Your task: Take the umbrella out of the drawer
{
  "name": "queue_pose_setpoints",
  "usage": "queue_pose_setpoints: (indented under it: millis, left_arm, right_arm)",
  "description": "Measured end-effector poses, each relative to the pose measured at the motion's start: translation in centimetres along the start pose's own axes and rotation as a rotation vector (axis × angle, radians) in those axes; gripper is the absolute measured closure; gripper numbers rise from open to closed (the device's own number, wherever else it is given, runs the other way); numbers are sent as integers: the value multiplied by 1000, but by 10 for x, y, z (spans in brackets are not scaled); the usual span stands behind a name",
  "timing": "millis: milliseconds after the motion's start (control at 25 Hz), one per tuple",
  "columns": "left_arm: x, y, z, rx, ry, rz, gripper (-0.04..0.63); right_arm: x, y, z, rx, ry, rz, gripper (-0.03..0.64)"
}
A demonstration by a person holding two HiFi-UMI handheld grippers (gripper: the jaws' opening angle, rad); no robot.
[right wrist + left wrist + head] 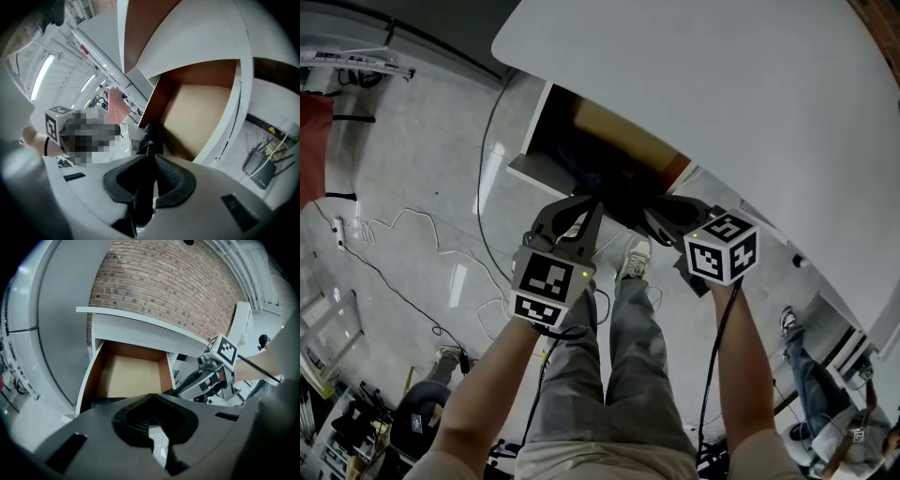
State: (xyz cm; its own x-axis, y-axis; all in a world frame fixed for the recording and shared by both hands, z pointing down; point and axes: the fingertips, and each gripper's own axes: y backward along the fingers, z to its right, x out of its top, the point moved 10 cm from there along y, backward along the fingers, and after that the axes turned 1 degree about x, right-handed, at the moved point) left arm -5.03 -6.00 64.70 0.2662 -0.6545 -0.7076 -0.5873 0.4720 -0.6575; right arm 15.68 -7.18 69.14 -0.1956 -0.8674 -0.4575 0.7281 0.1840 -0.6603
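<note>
The drawer [540, 174] stands pulled out under the white table, and its tan floor [126, 376] is bare at the back. A black folded umbrella [149, 140] sticks out past the drawer's front edge, a dark mass [623, 192] in the head view. My right gripper [145, 187] is shut on it, with the umbrella running between the pads. My left gripper [577, 211] hovers just left of it at the drawer front, open, with only floor showing between its pads [140, 420]. The left gripper view shows the umbrella [105, 402] across the drawer's front.
The white tabletop [722, 94] overhangs the drawer. Cables [403, 225] trail over the grey floor at left. The person's legs and shoes [636, 255] are right below the grippers. A router [260, 166] with wires sits beside the drawer. A brick wall [164, 291] stands behind.
</note>
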Motion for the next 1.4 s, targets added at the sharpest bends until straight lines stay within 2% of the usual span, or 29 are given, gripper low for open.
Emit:
queue_pose_setpoints:
  millis: [160,280,400,440,480,600,720,1120,1400]
  left_arm:
    - [-2,-1,4,-5,4,-1,588]
    - [-5,-1,5,-9,6,-5,588]
    - [-8,0,7,-9,9,-9,588]
    - [-9,0,7,-8,9,-9,588]
    - [-8,1,7,-8,8,-9,588]
    - [-8,3,5,-4,3,-7,588]
    - [-9,4,3,5,2,-5,588]
    - [7,38,0,38,-2,8,588]
    - [35,89,8,72,-2,50,588]
  right_arm:
    - [-4,1,7,47,-75,30,563]
    - [-5,-3,10,62,-89,26,561]
    - [-7,-14,9,65,-83,-2,493]
    - [-7,-17,9,48,-72,-11,517]
    - [-8,-19,9,31,-65,-16,569]
    - [-8,-19,9,16,-70,-17,578]
    - [-5,-17,2,0,-23,-25,588]
    - [12,7,-52,-176,182,-15,595]
    - [36,59,-106,-201,237,53,595]
